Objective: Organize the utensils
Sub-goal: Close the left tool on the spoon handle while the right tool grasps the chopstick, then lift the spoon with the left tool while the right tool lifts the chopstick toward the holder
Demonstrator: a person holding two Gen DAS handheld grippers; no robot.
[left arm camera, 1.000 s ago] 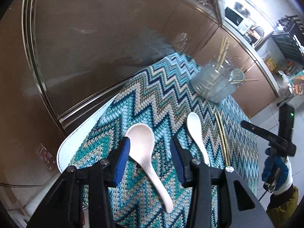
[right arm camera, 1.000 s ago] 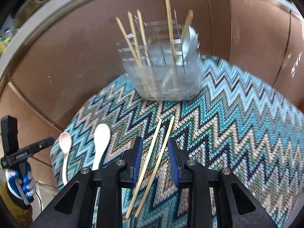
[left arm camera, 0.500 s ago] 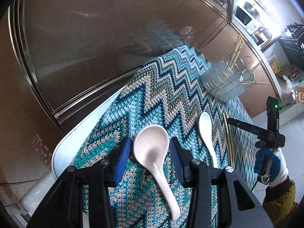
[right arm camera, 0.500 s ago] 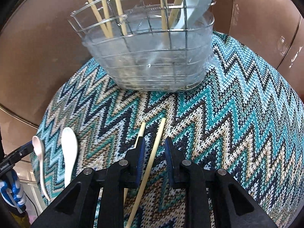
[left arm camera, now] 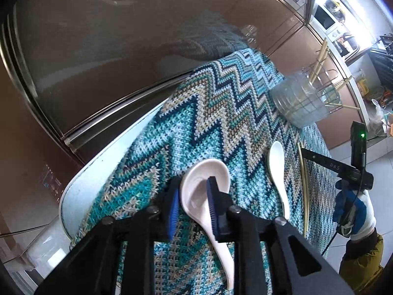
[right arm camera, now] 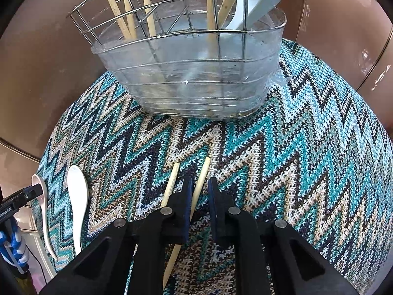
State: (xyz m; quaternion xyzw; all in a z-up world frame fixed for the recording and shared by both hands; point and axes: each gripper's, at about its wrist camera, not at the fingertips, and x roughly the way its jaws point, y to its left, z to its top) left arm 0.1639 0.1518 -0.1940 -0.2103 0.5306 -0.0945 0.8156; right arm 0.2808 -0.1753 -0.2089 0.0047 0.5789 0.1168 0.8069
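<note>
A glossy pink spoon (left arm camera: 203,184) is being pinched across its bowl by the left gripper (left arm camera: 191,201), well in front of the wire caddy (right arm camera: 191,73). One smooth chopstick (right arm camera: 200,186) is straddled by the narrowly parted right gripper (right arm camera: 199,194), with contact not discernible. Lifting into the plastic-lined caddy is judged next.

Glossy brown cabinet doors (left arm camera: 118,49) fill the upper left of the left wrist view, edged with metal trim and faintly mirroring the zigzag cloth (left arm camera: 201,127) that covers the white table (left arm camera: 81,191) in the middle of the frame. At the upper right a bright strip of light falls on a counter with a white microwave (left arm camera: 328,18). Pale floor tiles (left arm camera: 383,162) show at the right edge. In the right wrist view the same brown panels (right arm camera: 343,24) curve across the top behind the cloth (right arm camera: 307,147).
</note>
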